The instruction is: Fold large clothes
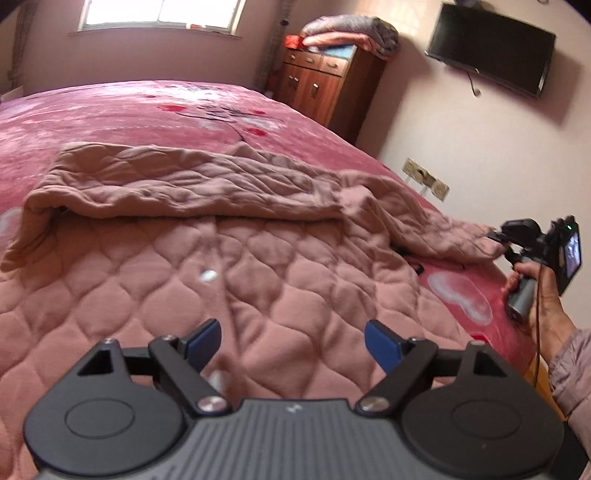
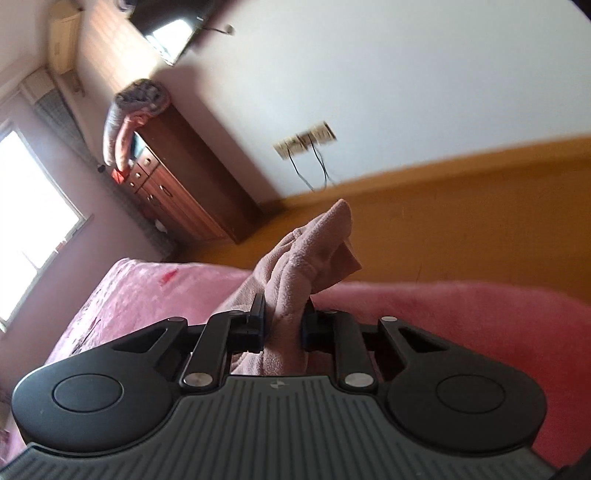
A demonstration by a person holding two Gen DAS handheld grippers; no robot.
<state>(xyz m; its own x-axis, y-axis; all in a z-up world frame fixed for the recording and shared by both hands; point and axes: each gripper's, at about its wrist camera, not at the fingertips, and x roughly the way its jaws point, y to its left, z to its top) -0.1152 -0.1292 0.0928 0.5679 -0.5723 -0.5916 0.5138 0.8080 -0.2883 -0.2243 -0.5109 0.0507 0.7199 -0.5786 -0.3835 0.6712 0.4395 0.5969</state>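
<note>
Bed (image 1: pixel 110 110), covered by a pink-red spread printed with hearts, fills most of the left wrist view and runs back toward a window (image 1: pixel 159 14). Garment (image 1: pixel 229 251), a dusty-pink quilted piece, lies spread over the near half of the bed; its far part is folded back on itself in a thick wrinkled roll running across the bed, and its right corner trails toward the bed's right edge. Cabinet (image 1: pixel 317 81), dark wood, stands against the far wall with folded blankets (image 1: pixel 351 33) stacked on top; a television (image 1: pixel 491 48) hangs on the wall to its right, above wall sockets (image 1: pixel 424 177). Left gripper (image 1: pixel 293 345) hovers low over the garment's near part, its blue-padded fingers spread wide with only quilted cloth visible beneath, nothing between them. Right gripper (image 2: pixel 282 321), held in a hand (image 1: pixel 535 291) at the bed's right edge, is pinching the garment's corner: in the right wrist view the cloth bunches between the closed fingers and sticks out beyond them, over the orange floor (image 2: pixel 461 221).
</note>
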